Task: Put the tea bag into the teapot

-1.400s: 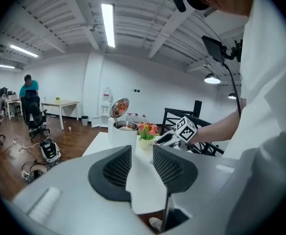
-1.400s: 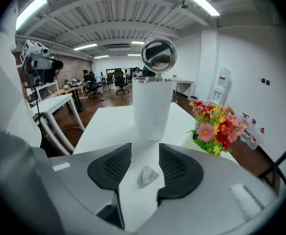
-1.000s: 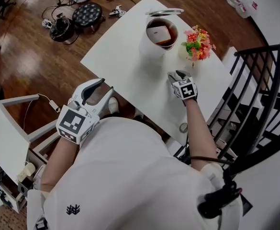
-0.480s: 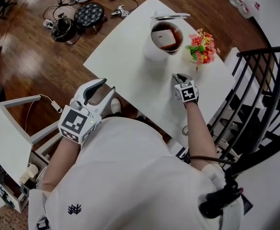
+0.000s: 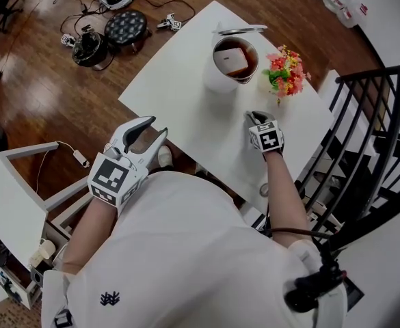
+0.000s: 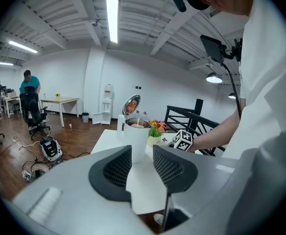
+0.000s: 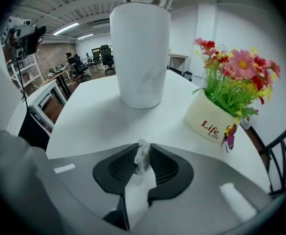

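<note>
Holding brown liquid (image 5: 246, 60), the open teapot (image 5: 212, 79) stands beside a flower pot (image 7: 209, 119).

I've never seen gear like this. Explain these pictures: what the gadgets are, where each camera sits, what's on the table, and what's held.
There is no robot arm here. A person holds a hand-worked tool with tongs in each hand. The head view looks down from a camera on the person's head. The other two views come from cameras riding on the tools, each looking along its own tongs. On the white table stand a white teapot with its lid up and a pot of flowers. The right tongs have just closed on a small tea bag. The left tongs are open and empty, off the table's near edge.
</note>
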Action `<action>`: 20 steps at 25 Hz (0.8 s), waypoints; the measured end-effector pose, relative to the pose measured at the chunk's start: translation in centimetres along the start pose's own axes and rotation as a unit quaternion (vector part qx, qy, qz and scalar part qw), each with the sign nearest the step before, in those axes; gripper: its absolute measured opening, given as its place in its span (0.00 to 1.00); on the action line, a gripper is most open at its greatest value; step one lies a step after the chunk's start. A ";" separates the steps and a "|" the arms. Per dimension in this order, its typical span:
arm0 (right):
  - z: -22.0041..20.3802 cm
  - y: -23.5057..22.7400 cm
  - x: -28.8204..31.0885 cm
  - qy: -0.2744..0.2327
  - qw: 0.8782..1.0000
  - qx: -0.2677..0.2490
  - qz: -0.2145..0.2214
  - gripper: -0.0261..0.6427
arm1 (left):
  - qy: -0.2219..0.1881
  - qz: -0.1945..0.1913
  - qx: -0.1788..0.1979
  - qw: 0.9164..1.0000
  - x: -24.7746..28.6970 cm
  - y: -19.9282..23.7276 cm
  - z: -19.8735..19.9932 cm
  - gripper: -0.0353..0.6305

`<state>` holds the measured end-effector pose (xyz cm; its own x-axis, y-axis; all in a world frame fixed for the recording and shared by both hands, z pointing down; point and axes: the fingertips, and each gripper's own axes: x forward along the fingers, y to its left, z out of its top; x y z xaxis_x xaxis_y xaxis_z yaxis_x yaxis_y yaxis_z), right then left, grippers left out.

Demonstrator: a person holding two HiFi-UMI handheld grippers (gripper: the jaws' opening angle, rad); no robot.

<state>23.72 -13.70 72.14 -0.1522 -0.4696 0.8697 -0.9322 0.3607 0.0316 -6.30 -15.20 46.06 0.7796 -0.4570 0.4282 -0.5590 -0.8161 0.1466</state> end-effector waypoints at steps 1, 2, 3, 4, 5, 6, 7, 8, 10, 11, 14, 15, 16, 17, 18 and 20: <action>0.2 0.1 -0.4 -0.002 1.000 0.002 0.001 0.15 | -0.001 -0.001 0.001 1.000 0.0 -0.1 0.0 0.24; 0.4 0.2 -0.8 -0.004 1.000 0.002 0.001 0.15 | -0.002 -0.002 0.001 1.000 0.0 -0.2 0.1 0.24; 0.7 0.3 -1.3 -0.007 1.000 0.002 0.001 0.15 | -0.003 -0.003 0.002 1.000 0.0 -0.3 0.1 0.24; 1.0 0.4 -1.9 -0.011 1.000 0.002 0.002 0.15 | -0.004 -0.004 0.002 1.000 0.0 -0.4 0.2 0.24; 1.3 0.5 -2.4 -0.015 1.000 0.001 0.002 0.15 | -0.006 -0.005 0.003 1.000 0.0 -0.5 0.2 0.24; 1.7 0.5 -3.1 -0.019 1.000 0.001 0.002 0.15 | -0.007 -0.006 0.004 1.000 0.0 -0.6 0.3 0.24; 2.1 0.6 -3.8 -0.024 1.000 0.001 0.003 0.15 | -0.009 -0.006 0.005 1.000 0.0 -0.7 0.4 0.24; 2.6 0.6 -4.5 -0.029 1.000 0.002 0.003 0.15 | -0.010 -0.007 0.005 1.000 0.0 -0.8 0.4 0.24; 3.5 0.6 -6.1 -0.040 0.999 0.002 0.003 0.15 | -0.014 -0.008 0.007 1.000 0.0 -1.0 0.5 0.24; 4.1 0.6 -6.9 -0.046 0.999 0.002 0.002 0.15 | -0.015 -0.008 0.008 1.000 0.0 -1.1 0.6 0.24; 5.7 0.6 -9.4 -0.066 0.998 -0.002 0.000 0.15 | -0.018 -0.008 0.009 1.000 -0.1 -1.5 0.5 0.24; 6.4 0.6 -10.2 -0.072 0.997 -0.004 -0.001 0.15 | -0.020 -0.008 0.009 1.000 -0.2 -1.7 0.5 0.24; 7.0 0.6 -11.0 -0.078 0.997 -0.007 -0.003 0.15 | -0.022 -0.008 0.010 1.000 -0.3 -1.8 0.6 0.24; 7.7 0.5 -11.8 -0.085 0.996 -0.011 -0.005 0.15 | -0.023 -0.009 0.010 1.000 -0.3 -2.0 0.6 0.24; 8.4 0.5 -12.7 -0.092 0.996 -0.014 -0.008 0.15 | -0.024 -0.009 0.011 1.000 -0.4 -2.1 0.7 0.24; 10.0 0.5 -14.3 -0.112 0.993 -0.017 -0.011 0.15 | -0.026 -0.008 0.009 1.000 -0.5 -2.4 0.6 0.24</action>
<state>22.17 -14.84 54.78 -0.2051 -0.6442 0.7369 -0.9247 0.3743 0.0698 -5.13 -13.27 44.94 0.8025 -0.4615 0.3783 -0.5415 -0.8295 0.1369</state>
